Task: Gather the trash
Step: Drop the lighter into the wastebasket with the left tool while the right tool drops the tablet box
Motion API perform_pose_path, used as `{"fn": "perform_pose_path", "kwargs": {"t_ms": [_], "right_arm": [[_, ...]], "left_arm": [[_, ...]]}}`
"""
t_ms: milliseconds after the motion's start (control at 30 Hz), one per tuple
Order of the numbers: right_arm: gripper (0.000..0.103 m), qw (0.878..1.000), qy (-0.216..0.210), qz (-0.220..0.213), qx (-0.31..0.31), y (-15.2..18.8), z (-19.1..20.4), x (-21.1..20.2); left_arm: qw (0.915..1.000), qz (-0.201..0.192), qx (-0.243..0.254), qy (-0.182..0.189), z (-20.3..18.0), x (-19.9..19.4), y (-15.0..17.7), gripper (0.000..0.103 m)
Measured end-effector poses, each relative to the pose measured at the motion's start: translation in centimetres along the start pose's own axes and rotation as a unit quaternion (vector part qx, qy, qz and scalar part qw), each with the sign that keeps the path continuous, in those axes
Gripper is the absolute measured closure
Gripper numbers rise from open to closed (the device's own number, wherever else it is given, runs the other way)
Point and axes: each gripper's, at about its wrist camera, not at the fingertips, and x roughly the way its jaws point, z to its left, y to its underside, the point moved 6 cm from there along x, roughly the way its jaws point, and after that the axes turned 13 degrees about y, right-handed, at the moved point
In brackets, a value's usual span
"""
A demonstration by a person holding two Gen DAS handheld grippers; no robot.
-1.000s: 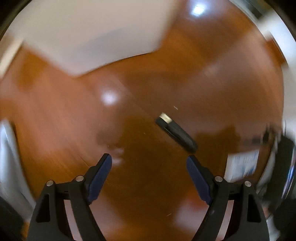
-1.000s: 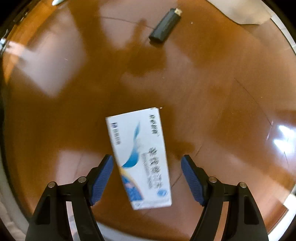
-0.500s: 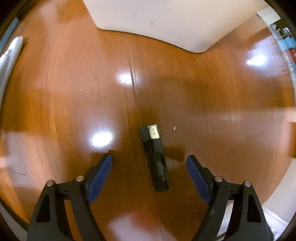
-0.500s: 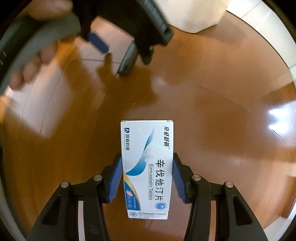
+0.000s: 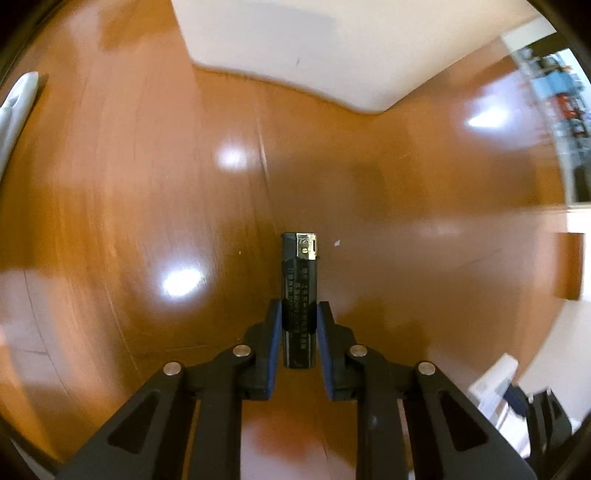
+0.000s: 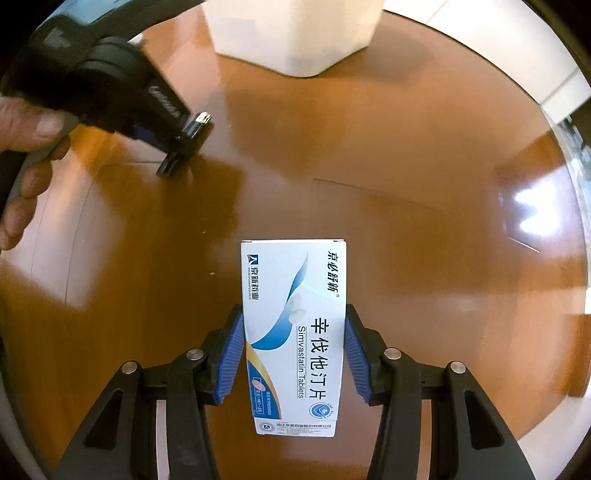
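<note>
My left gripper (image 5: 298, 309) is shut on a black lighter (image 5: 298, 295) with a metal top that points away from me, over the brown wooden table (image 5: 147, 221). My right gripper (image 6: 294, 317) is shut on a white and blue medicine box (image 6: 293, 332), held flat just above the table. In the right wrist view the left gripper (image 6: 173, 147) shows at the upper left with the lighter (image 6: 184, 144) in it. A person's hand (image 6: 26, 147) holds that gripper.
A white bin-like container (image 6: 295, 33) stands on the table at the back; it also shows in the left wrist view (image 5: 332, 48). The table's edge (image 6: 554, 369) curves along the right. A white object (image 5: 14, 107) lies at the far left.
My left gripper has closed on the lighter, which lay between its open fingers before. My right gripper has kept its hold on the medicine box. The white container looks nearer.
</note>
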Motion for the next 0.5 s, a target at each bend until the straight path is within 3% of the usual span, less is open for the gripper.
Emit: {"fn": "perform_pose_path", "kwargs": {"t_ms": [167, 367, 500], "right_arm": [[0.05, 1.0, 0.015, -0.006, 0.026, -1.4, -1.3, -5.1], [0.05, 0.99, 0.044, -0.078, 0.11, -7.9, -7.6, -16.7], [0.05, 0.979, 0.057, -0.131, 0.147, -11.4, -10.2, -24.5]], "left_arm": [[0.9948, -0.031, 0.07, 0.068, -3.2, -8.4, -0.2, 0.085], [0.9706, -0.139, 0.15, 0.127, -9.7, -22.6, -1.8, 0.085], [0.958, -0.198, 0.165, 0.126, -10.8, -28.5, -8.3, 0.085]]}}
